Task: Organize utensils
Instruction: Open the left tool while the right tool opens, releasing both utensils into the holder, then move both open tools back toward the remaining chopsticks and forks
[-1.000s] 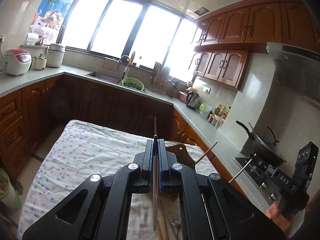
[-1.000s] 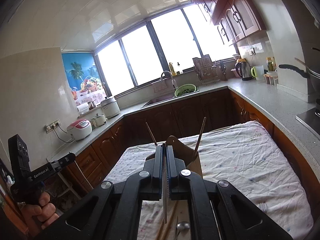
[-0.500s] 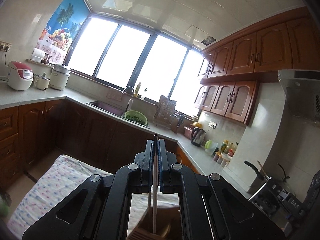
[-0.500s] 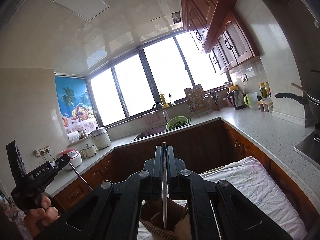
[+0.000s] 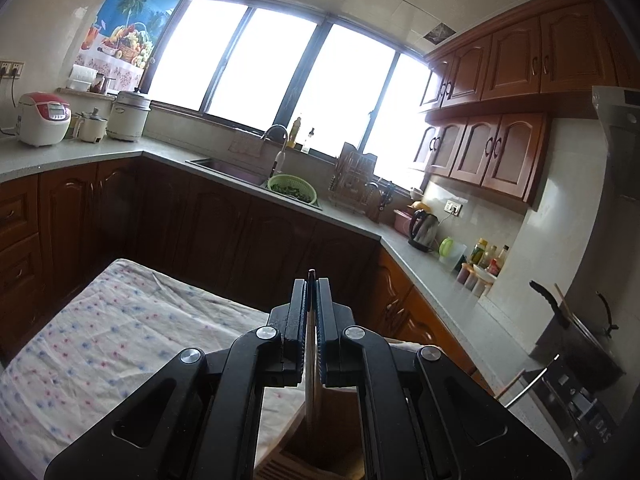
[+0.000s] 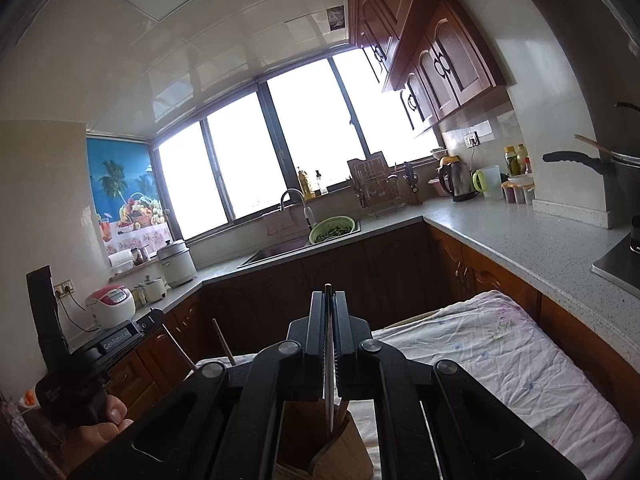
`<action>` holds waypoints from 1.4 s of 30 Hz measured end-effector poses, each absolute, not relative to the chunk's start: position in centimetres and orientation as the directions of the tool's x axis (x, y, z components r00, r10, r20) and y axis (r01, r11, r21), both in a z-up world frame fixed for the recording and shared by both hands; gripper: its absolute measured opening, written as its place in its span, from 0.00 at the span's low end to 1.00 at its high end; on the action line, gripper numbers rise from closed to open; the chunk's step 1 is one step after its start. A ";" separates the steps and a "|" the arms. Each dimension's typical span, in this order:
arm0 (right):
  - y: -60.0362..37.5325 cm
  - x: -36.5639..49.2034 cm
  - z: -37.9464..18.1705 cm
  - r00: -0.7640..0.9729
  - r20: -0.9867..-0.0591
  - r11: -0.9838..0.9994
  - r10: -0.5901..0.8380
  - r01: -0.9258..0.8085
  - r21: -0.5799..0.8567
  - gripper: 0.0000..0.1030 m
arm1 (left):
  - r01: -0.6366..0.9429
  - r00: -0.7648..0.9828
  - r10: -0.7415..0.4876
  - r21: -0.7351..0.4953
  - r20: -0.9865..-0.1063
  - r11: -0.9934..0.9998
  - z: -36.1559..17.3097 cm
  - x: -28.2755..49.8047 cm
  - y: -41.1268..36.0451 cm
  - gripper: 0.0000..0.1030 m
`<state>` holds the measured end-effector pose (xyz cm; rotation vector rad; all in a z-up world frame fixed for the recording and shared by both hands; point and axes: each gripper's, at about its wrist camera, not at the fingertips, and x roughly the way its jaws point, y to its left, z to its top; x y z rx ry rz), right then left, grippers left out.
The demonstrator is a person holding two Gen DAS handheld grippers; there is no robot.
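My left gripper [image 5: 311,280] is shut on a thin chopstick [image 5: 309,384] that hangs down into the wooden utensil holder [image 5: 320,456] at the bottom of the left wrist view. My right gripper [image 6: 329,294] is shut on another thin chopstick [image 6: 329,392], its lower end just above the wooden utensil holder [image 6: 340,452]. The left hand-held gripper [image 6: 72,360] shows at the left of the right wrist view, with a chopstick [image 6: 222,340] standing up beside it.
The holder stands on a table under a flowered white cloth [image 5: 100,344] [image 6: 500,352]. Grey countertops [image 6: 520,236] with dark wooden cabinets run around it. A sink with a green colander [image 5: 292,188], a kettle [image 5: 424,226] and a wok [image 5: 576,340] on the stove lie beyond.
Both grippers tilted up, rose over the holder and then tilted a little back down. The sticks now hang over or in the holder instead of above the loose utensils on the cloth.
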<state>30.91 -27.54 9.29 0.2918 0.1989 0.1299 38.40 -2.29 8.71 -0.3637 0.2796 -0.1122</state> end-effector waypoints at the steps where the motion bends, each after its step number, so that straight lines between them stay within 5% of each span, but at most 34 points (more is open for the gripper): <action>1: -27.5 31.2 8.9 0.969 -0.187 0.947 0.160 -0.097 0.306 0.03 | 0.060 0.952 -0.162 -0.362 -0.258 0.930 8.4 38.5 -2.7 0.03; 23: -28.3 32.8 6.9 0.936 -0.300 0.931 0.184 -0.067 0.359 0.10 | 0.089 0.919 -0.206 -0.330 -0.336 0.940 7.0 39.2 -3.2 0.06; 25: -28.8 32.4 7.0 0.938 -0.291 0.921 0.190 -0.067 0.384 0.19 | 0.089 0.918 -0.207 -0.333 -0.339 0.939 7.3 38.9 -2.9 0.21; 26: -29.0 32.2 7.0 0.938 -0.283 0.912 0.198 -0.071 0.403 0.39 | 0.085 0.917 -0.204 -0.335 -0.342 0.939 7.4 38.6 -2.7 0.30; 28: -29.5 31.5 7.2 0.942 -0.265 0.900 0.205 -0.075 0.429 0.61 | 0.075 0.923 -0.194 -0.340 -0.333 0.938 7.6 37.6 -2.2 0.58; 33: -29.6 29.2 7.6 0.943 -0.251 0.896 0.218 -0.091 0.434 0.79 | 0.046 0.922 -0.163 -0.321 -0.350 0.946 7.7 34.4 -0.7 0.82; 42: -29.4 24.0 7.5 0.930 -0.266 0.900 0.253 -0.125 0.418 0.86 | 0.036 0.879 -0.173 -0.301 -0.444 0.953 5.4 27.7 1.8 0.84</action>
